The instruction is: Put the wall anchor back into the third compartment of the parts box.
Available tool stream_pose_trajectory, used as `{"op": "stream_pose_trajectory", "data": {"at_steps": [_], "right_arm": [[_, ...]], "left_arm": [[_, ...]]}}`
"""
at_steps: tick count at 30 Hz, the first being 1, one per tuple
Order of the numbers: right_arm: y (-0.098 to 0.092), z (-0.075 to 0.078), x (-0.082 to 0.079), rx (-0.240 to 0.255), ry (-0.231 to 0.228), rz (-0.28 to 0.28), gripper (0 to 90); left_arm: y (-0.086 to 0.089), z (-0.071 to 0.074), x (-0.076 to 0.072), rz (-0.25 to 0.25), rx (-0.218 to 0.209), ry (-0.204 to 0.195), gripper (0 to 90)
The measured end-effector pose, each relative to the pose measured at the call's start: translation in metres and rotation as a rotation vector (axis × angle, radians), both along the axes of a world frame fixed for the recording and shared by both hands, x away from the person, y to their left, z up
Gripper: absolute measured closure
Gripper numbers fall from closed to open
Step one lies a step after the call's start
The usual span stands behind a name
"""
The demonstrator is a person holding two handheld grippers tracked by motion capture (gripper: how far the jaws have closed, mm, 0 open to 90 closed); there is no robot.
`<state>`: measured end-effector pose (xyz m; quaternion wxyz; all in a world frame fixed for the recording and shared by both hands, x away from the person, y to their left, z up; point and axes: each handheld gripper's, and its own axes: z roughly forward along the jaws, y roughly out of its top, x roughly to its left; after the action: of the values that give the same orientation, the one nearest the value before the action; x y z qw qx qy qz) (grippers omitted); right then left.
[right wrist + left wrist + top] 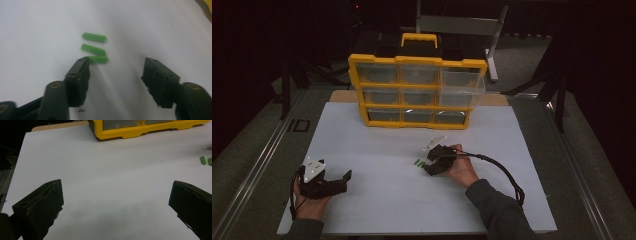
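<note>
With jaws apart, the right gripper (115, 72) reaches the green pegs (94, 48) at mid-frame; next it must straddle one and close.

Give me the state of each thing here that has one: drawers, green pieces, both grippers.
Organiser: upright at the board's far edge.
Top right drawer: pulled out.
Other drawers: pushed in.
Green pieces: three, lying flat on the board, loose.
Left gripper: open, empty.
Right gripper: open, one jaw beside the nearest piece.
</note>
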<state>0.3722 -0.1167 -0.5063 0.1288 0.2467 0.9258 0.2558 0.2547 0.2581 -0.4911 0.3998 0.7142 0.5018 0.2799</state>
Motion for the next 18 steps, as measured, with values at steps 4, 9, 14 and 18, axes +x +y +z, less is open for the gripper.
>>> {"op": "stream_pose_trajectory", "data": {"at_steps": [4,9,14,18], "right_arm": [[-0.004,0.0,0.0,0.033,0.026,-0.018,48.5],[-0.004,0.001,0.001,0.095,0.032,-0.051,45.1],[0.007,0.003,0.001,0.115,0.023,-0.049,41.2],[0.014,0.0,0.002,0.107,0.011,-0.07,40.8]], "left_arm": [[0.0,0.0,0.0,0.0,0.001,0.0,0.1],[-0.001,0.0,0.0,0.001,0.002,0.001,0.0],[0.0,0.0,0.0,0.002,0.002,0.001,0.1],[0.0,0.0,0.0,0.0,-0.001,0.0,0.1]]}}
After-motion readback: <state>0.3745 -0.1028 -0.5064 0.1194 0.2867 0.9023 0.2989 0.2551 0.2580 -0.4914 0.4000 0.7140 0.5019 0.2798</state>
